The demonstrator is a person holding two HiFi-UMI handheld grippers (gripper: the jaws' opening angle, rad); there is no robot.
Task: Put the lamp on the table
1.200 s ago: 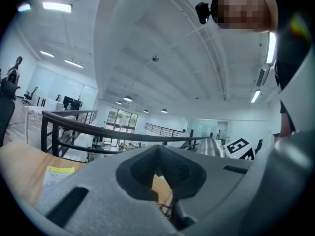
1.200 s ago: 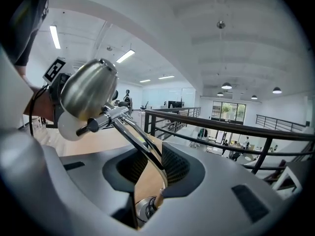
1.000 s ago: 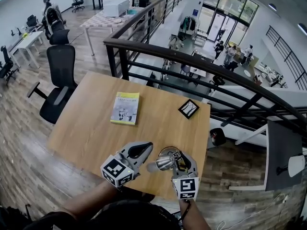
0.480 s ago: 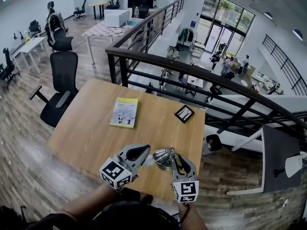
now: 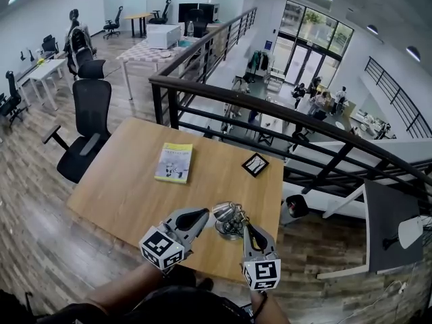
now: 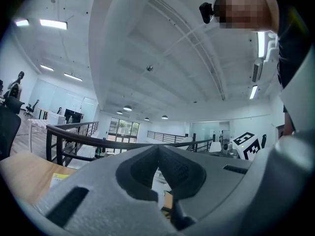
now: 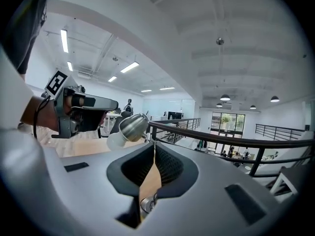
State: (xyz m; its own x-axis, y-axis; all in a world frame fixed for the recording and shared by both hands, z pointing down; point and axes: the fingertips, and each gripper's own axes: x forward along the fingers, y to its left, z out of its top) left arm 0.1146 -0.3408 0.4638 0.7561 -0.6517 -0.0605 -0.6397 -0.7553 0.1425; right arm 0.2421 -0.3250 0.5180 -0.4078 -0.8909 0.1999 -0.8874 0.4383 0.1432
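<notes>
- Head view: the lamp (image 5: 227,217) is over the near right part of the wooden table (image 5: 128,187), close to the front edge and between the two grippers.
- The lamp has a silver metal head. From this view I cannot tell whether its base rests on the wood.
- The right gripper (image 5: 247,227) reaches in from the near edge, and its tips touch the lamp's right side.
- Right gripper view: the right gripper (image 7: 154,145) has its jaws clenched together at the tips on the lamp's thin stem.
- The silver lamp head (image 7: 132,127) with its white bulb (image 7: 115,141) sticks out up and to the left of the jaws.
- Wood grain and a small shiny part of the lamp show through the gap lower down between the pads.
- The left gripper (image 5: 201,214) lies just left of the lamp, its tips near the lamp's head.
- Left gripper view: the left gripper (image 6: 158,149) has its jaws pressed together at the tips, with nothing between them.
- A yellow-edged book (image 5: 175,163) lies flat near the middle of the table, well apart from the lamp.
- A small black square object (image 5: 254,165) lies toward the far right side.
- A dark railing (image 5: 270,106) runs past the far side of the table.
- A black office chair (image 5: 88,123) stands to the table's left.
</notes>
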